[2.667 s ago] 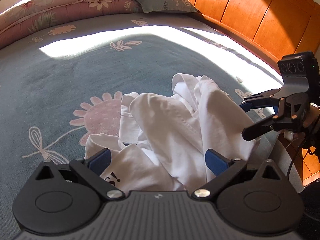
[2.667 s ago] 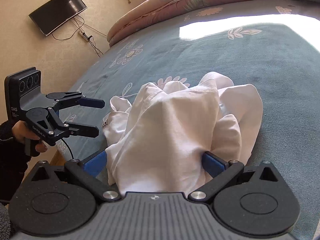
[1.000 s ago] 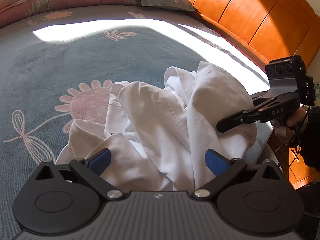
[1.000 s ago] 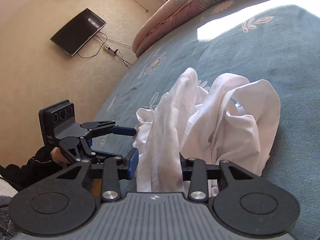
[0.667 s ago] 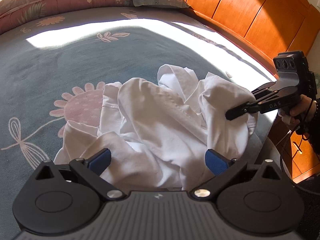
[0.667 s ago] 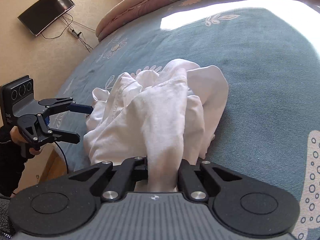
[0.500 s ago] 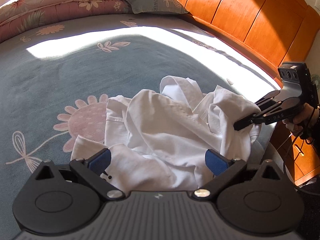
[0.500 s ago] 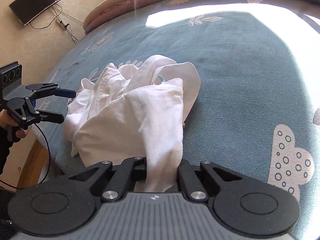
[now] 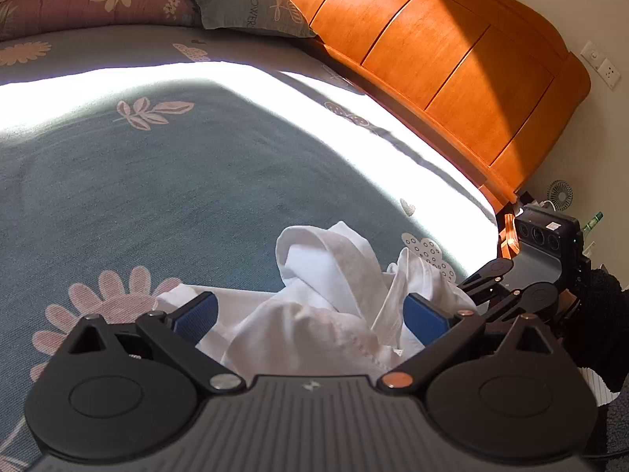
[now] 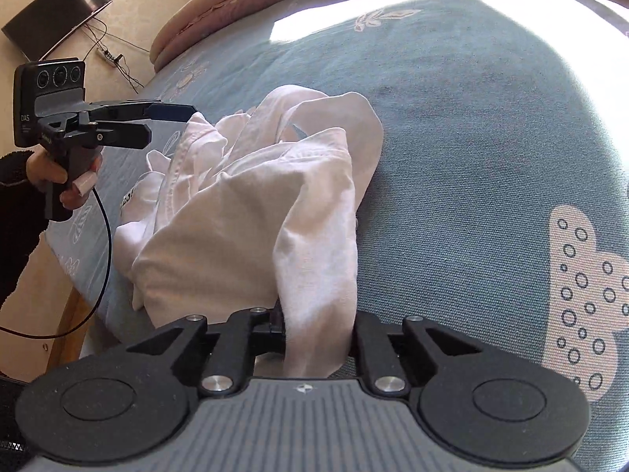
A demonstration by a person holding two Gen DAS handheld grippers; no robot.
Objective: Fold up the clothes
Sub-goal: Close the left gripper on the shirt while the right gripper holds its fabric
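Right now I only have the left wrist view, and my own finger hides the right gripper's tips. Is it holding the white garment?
Observer: Yes. In the right wrist view a fold of the white garment runs between the fingers of the right gripper, though its jaws are opening.
Operator: And my left gripper from that side?
Observer: The left gripper is open, upper fingertip at the pile's edge, gripping nothing.
Operator: Any room beyond it?
Observer: Little. The pile lies close to the bedspread's edge.

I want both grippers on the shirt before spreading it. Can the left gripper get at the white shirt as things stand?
Probably yes. The left gripper is open with the crumpled white shirt already bunched between its blue pads, nothing in the way. The right gripper, jaws opening, has a fold between them at the other side.
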